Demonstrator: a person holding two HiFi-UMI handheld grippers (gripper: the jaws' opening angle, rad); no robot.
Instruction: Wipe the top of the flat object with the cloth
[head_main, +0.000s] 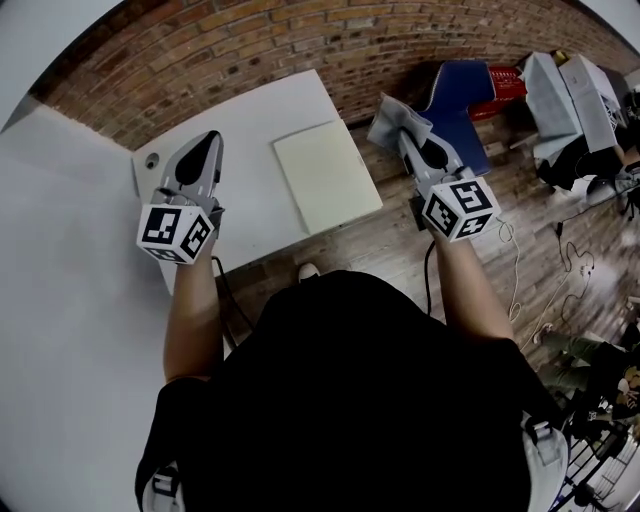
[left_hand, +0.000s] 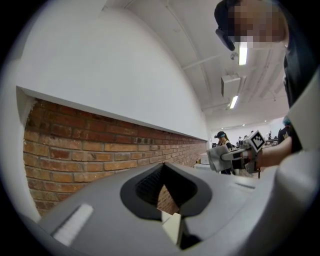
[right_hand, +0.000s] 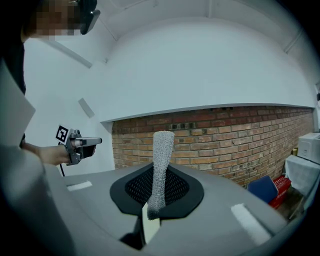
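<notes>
The right gripper pinches the grey cloth upright between its jaws; the left gripper has its jaws drawn together on nothing. The flat cream board lies between them, nearer the right, its long axis running away from the person. It rests at the white table edge, before a brick wall; the cloth hangs out over wooden floor, so I judge a leftward sweep comes next.

The cloth pinched in the right gripper is grey fabric with a rough, knobbly weave, against that gripper's smooth matt grey plastic shell and black mesh-textured lining. The flat object looks like a smooth, matt, pale cream board lying on a smooth white matt worktop. The brick wall is rough and red, and the floor is worn wood planks.
</notes>
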